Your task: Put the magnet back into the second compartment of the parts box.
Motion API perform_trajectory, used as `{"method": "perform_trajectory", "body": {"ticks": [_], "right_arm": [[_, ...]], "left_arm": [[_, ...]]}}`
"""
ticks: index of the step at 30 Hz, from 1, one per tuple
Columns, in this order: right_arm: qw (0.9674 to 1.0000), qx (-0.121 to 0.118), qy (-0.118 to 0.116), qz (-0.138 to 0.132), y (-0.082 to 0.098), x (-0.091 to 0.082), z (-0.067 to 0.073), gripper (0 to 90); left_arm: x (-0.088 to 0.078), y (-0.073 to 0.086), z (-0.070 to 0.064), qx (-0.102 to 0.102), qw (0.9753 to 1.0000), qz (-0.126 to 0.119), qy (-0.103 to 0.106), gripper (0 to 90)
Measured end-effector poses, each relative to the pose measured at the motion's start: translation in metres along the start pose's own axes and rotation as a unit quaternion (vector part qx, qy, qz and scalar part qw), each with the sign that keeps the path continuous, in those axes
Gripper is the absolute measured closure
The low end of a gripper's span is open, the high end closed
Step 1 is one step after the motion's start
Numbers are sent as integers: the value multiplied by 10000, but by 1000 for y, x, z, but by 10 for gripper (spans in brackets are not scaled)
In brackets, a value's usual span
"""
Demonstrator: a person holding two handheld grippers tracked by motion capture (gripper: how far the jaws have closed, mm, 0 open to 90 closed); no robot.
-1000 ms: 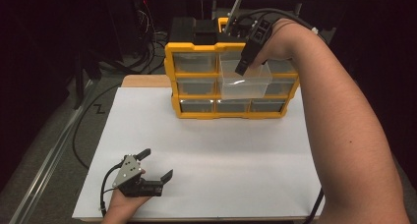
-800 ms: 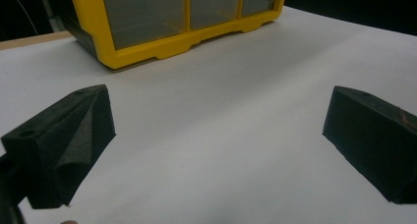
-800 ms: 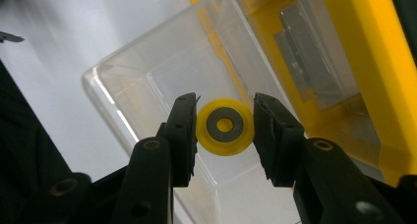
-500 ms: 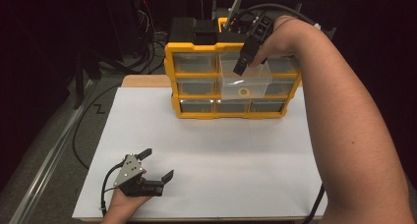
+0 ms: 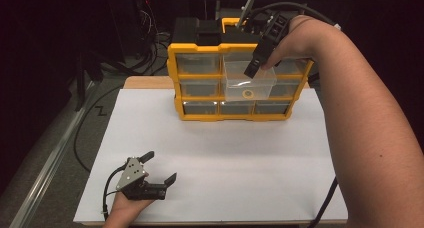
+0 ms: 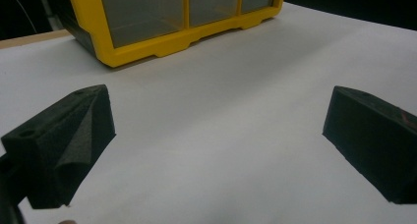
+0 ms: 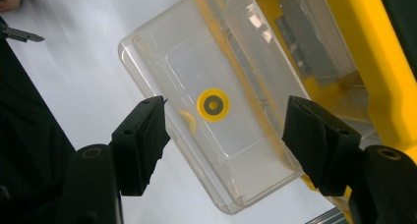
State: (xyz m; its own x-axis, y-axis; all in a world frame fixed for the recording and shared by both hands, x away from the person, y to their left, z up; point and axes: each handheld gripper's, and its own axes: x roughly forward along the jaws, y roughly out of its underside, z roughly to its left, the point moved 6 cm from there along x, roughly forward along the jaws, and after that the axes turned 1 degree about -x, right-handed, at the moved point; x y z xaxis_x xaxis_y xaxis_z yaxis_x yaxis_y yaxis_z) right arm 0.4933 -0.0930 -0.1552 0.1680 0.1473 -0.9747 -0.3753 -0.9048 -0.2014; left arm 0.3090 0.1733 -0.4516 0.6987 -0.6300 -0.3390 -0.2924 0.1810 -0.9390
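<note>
White paper point(image 5: 240, 153) covered our table, and near its far edge stood the yellow drawer cabinet point(image 5: 239, 80), our landmark throughout. From its middle row one clear drawer point(image 5: 249, 83) was pulled out toward us, its long axis running straight out from the cabinet front, and a small yellow ring with a dark centre point(image 7: 213, 104) lay flat on the drawer's floor, about midway along it. We held our right gripper point(image 5: 256, 68) just above the open drawer, jaws apart and holding nothing; in the right gripper view they stood to either side of the ring, which lay below and between them, so a straight descent looked to us like the move ahead. The drawer's side walls sat close outside the jaws, leaving little room to spread wider, we judged, though its length gave more freedom. Our left gripper point(image 5: 150, 175) rested well in front of the cabinet, near the paper's near-left corner, jaws also wide apart over bare paper, far from the drawer, so the right hand was clearly the nearer.
</note>
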Motion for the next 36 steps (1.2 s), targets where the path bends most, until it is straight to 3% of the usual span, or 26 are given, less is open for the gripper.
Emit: {"method": "perform_trajectory", "body": {"ticks": [23, 36], "right_arm": [[9999, 130, 13, -12, 39, -5, 6, 356], [9996, 283, 2, -31, 83, -1, 16, 347]], "left_arm": [[0, 0, 1, 35, 10000, 19, -26, 3], [0, 0, 3, 36, 10000, 11, -69, 3]]}}
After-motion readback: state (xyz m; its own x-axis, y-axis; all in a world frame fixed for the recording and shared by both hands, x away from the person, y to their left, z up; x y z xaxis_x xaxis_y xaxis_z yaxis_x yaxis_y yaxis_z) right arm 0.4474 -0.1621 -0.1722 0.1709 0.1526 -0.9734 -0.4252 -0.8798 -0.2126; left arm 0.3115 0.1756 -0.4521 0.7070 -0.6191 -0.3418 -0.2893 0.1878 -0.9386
